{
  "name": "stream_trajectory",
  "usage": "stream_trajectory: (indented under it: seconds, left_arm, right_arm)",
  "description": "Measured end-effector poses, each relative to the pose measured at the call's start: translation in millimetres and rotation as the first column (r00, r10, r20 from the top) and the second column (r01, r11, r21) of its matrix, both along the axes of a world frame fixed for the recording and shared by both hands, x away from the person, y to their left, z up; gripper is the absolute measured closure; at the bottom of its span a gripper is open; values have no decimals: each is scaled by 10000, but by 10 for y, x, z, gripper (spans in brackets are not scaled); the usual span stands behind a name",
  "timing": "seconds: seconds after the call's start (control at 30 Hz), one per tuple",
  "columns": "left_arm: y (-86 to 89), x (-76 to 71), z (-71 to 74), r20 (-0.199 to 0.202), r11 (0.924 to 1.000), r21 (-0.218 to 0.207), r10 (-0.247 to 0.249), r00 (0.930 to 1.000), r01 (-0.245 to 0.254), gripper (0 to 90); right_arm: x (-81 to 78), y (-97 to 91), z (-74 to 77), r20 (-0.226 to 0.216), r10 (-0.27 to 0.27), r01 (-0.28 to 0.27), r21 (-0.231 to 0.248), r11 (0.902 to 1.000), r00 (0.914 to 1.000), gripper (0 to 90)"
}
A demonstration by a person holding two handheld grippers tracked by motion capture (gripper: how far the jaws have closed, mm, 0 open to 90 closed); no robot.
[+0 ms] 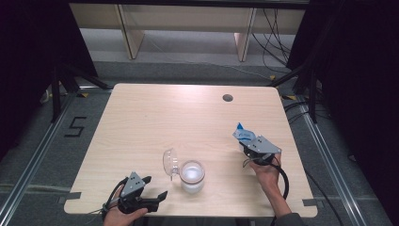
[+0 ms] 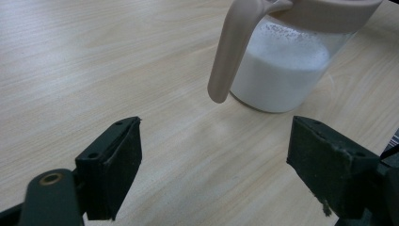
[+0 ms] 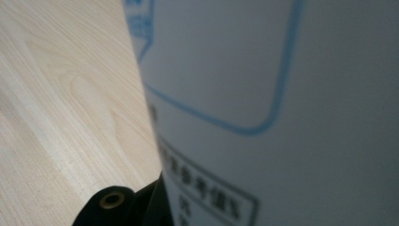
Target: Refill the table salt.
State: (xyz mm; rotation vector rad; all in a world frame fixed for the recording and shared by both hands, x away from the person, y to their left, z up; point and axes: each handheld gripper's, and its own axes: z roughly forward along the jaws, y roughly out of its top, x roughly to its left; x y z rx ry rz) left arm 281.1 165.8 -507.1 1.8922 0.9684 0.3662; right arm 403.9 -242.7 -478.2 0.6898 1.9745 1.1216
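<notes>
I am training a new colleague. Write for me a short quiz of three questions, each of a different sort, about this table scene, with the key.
1. True or false: the left gripper is shut on the jar's handle.
2. What does the right gripper hold? A) a spoon B) a white and blue packet C) a cup
3. Fill in: the jar holds a ____ powder, and its clear lid is flipped ____.

Key: 1 false, its jaws stand apart, short of the handle; 2 B; 3 white, open.
</notes>
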Motion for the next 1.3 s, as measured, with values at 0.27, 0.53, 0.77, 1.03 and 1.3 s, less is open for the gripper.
stream_trajectory:
  seconds: [0.27,0.53,0.77,1.03,1.3]
  left_arm:
    - [-2,0,0,-1,10000,1,0,10000,0,178]
    - [-2,-1,0,-2,10000,8,-7,10000,7,178]
    - [-3,0,0,0,10000,13,-15,10000,15,178]
    - [5,-2,8,58,9999,143,-77,10000,76,178]
    - [6,-3,8,56,9998,173,-76,10000,75,178]
  right_arm:
    - [59,-124,-96,-808,-159,246,1089,9937,9966,817]
    - [92,-209,-164,-1170,-334,583,2161,9746,9926,819]
    - [106,-249,-204,-1383,-420,743,2379,9685,9895,820]
    - [105,-250,-227,-1404,-552,914,2663,9595,9886,829]
    - [116,-283,-231,-1292,-450,779,2623,9618,9906,818]
